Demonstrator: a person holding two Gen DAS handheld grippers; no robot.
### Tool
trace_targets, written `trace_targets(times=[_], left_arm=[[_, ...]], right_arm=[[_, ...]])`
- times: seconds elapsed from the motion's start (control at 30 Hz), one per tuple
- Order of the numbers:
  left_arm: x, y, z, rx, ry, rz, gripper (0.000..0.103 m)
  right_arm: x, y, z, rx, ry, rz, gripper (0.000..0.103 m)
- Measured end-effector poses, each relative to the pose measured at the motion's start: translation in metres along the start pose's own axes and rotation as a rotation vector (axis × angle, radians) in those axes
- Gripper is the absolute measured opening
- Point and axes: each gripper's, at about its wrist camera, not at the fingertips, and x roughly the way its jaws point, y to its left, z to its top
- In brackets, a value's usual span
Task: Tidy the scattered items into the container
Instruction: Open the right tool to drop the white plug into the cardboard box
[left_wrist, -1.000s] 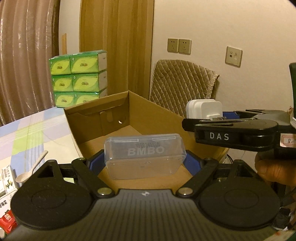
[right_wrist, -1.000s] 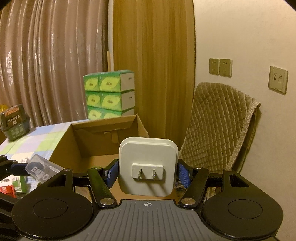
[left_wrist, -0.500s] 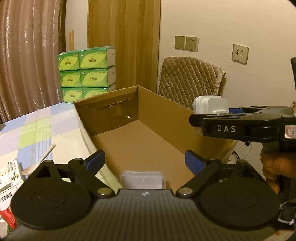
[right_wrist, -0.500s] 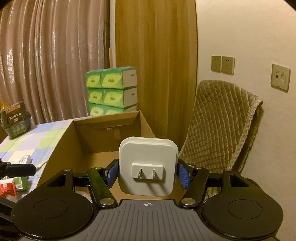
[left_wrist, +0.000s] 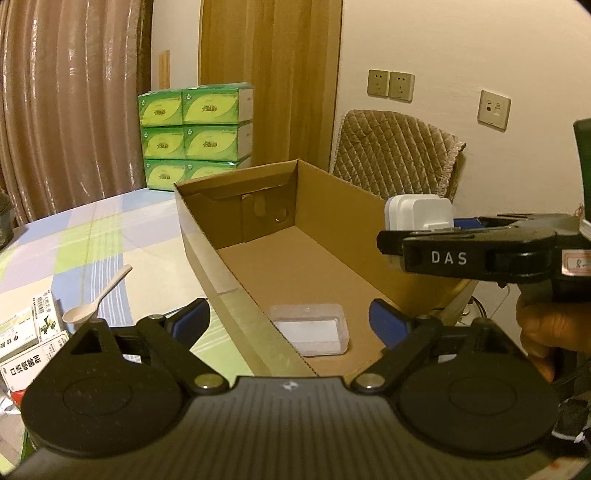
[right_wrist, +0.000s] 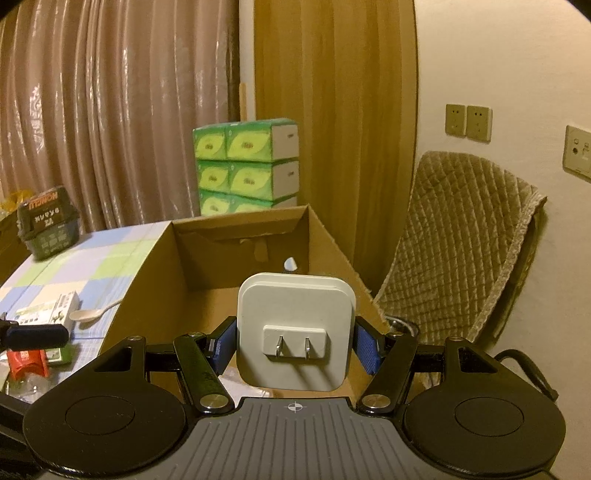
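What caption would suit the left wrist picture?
Open left gripper above a clear plastic case in the cardboard box; right gripper holds a white charger.

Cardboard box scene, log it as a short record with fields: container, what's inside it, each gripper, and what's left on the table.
container: cardboard box, open top
inside: clear plastic case flat on the box floor
left gripper: open, empty, above the box's near end
right gripper: shut on white plug adapter, held over the box
left on table: white spoon, small printed cartons
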Motion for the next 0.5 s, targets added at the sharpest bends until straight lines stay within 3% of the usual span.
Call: trace_targets(times=[0.5], left_arm=[[0.0021, 0.0055, -0.0029, -0.027, 0.01, 0.001, 0.091]], right_arm=[[0.0065, 0.0, -0.0068, 0.001, 0.039, 0.004, 0.063]])
